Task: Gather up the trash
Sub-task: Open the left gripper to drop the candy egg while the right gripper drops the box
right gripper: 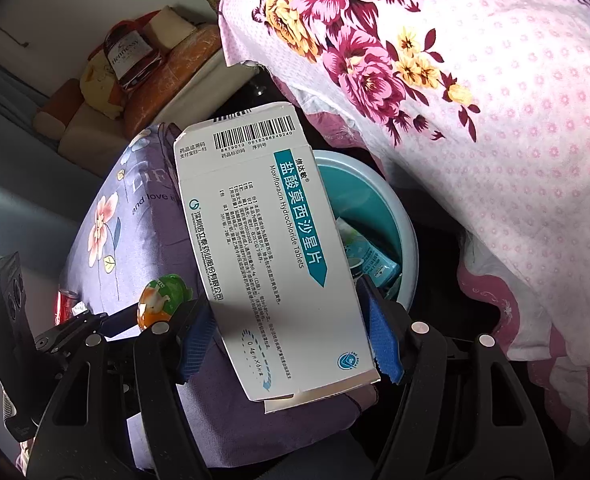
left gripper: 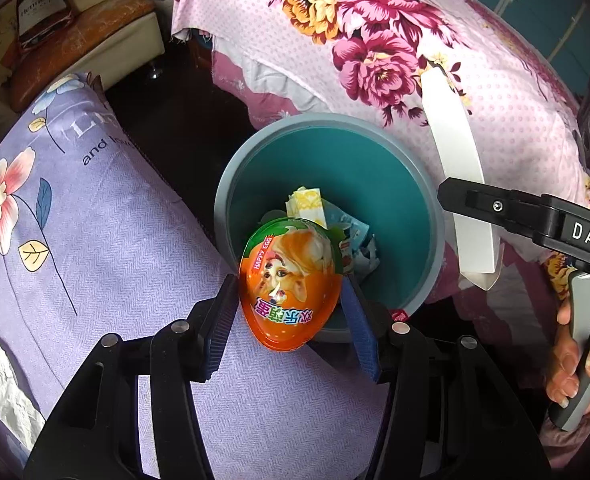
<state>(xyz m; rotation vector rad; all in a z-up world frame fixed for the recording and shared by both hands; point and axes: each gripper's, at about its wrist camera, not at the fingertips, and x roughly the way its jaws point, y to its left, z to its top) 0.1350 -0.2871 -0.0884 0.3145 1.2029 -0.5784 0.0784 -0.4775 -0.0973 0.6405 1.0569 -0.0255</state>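
a: what's the left gripper (left gripper: 291, 304) got?

b: it's clenched on an orange-and-green "happy egg" toy capsule (left gripper: 291, 280), blue pads pressing both sides. the egg hangs over the near rim of the teal bin (left gripper: 427, 200), partly above the lilac flowered pillow (left gripper: 115, 240).

a: and the right gripper (right gripper: 291, 340)?

b: clamped on a flattened white medicine box (right gripper: 263, 248) — moxifloxacin tablets, barcode flap at the far end. the box tilts up and away, its far half covering part of the bin's opening.

a: anything in the bin already?

b: yes — a yellow-and-white wrapper (left gripper: 307, 204) and some pale blue packaging (left gripper: 359, 244) lie at the bottom.

a: what's around it?

b: the bin sits between the pillow and a pink quilt with magenta flowers (left gripper: 415, 40). a crumpled white tissue (left gripper: 3, 392) lies on the pillow's near corner. in the left view a person's fingers (left gripper: 571, 364) wrap the right gripper's handle.
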